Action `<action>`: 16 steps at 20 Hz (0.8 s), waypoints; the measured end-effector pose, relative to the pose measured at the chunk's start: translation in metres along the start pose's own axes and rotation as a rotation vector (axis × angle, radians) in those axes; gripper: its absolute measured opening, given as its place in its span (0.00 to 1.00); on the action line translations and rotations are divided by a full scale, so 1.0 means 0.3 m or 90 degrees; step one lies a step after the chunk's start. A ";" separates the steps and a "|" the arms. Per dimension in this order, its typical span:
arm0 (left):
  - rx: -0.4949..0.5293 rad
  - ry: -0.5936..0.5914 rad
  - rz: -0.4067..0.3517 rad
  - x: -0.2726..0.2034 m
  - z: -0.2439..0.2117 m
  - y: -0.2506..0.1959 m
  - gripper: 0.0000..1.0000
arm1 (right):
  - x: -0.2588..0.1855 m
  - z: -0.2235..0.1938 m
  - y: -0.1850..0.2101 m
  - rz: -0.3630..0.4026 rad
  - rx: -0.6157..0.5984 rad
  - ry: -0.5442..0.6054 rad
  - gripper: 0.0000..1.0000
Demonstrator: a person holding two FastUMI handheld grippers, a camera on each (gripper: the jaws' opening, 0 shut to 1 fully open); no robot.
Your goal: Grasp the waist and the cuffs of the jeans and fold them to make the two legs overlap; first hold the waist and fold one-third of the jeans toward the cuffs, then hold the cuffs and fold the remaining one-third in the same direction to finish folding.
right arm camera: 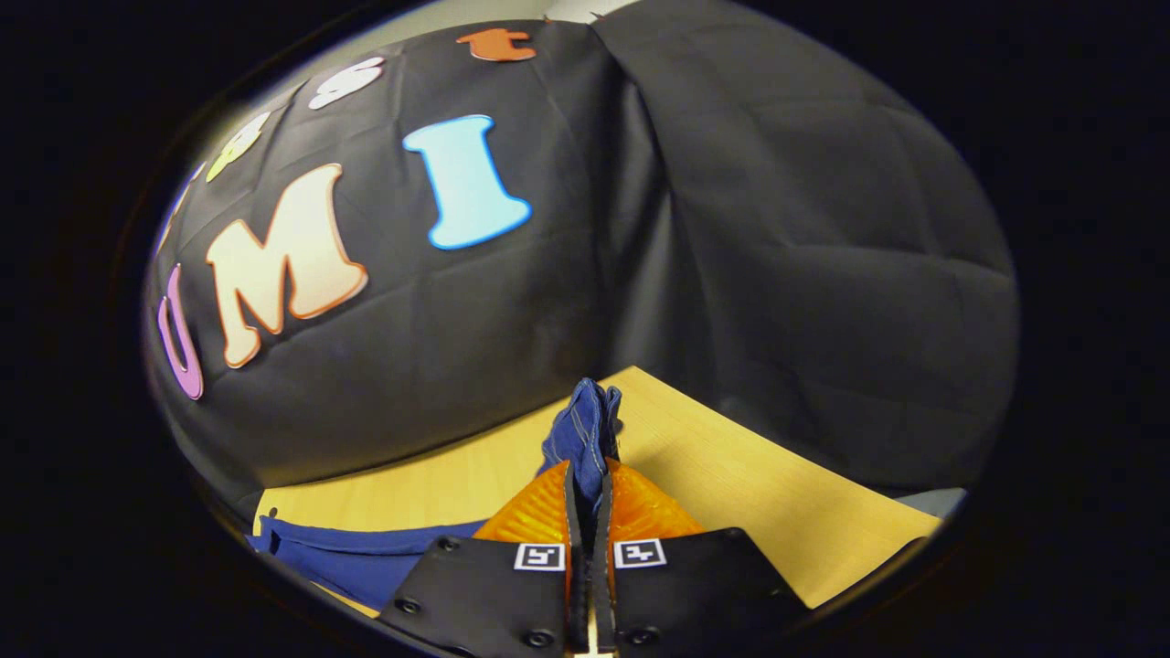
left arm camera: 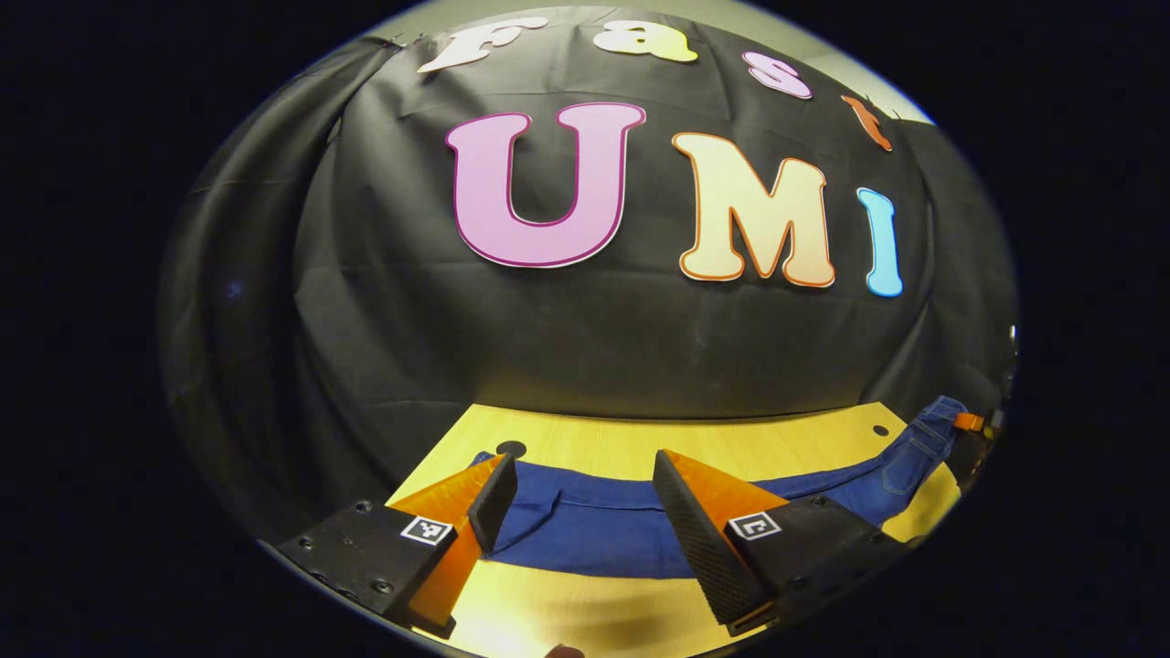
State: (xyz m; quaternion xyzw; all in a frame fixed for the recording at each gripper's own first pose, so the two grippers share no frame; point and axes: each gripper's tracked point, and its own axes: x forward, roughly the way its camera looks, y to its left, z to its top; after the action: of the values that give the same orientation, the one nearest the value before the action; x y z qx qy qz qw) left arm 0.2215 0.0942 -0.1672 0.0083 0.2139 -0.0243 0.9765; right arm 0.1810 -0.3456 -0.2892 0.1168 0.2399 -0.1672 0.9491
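1. In the left gripper view we see the left gripper [left arm camera: 585,512] held low over the wooden table [left arm camera: 777,448], its fingers spread wide with nothing between them.
2. In the right gripper view we see the right gripper [right arm camera: 586,493] pressed together on a bunched end of the jeans [right arm camera: 585,429], the cloth sticking up past its fingertips.
3. We see the jeans [left arm camera: 594,530] lying flat just ahead of the left gripper, their long axis running across its view.
4. To that gripper's right the jeans rise off the table toward the other gripper [left arm camera: 971,437] at the far edge.
5. We find the denim deep blue, with lighter stitched seams showing at the lifted end.
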 end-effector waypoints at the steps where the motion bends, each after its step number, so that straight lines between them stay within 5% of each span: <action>1: 0.002 -0.002 -0.006 0.009 -0.001 0.021 0.94 | 0.005 -0.013 0.000 0.012 -0.008 -0.013 0.05; 9: 0.001 0.009 -0.032 0.073 -0.030 0.239 0.94 | -0.013 0.038 0.018 0.114 -0.101 -0.049 0.05; 16: 0.028 0.045 -0.041 0.139 -0.092 0.419 0.94 | 0.012 0.022 0.013 0.166 -0.061 -0.019 0.05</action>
State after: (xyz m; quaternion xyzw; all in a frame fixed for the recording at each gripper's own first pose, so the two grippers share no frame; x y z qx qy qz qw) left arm 0.2541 0.2187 -0.2090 0.0238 0.2480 -0.0603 0.9666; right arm 0.1881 -0.3450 -0.2847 0.0993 0.2162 -0.0322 0.9708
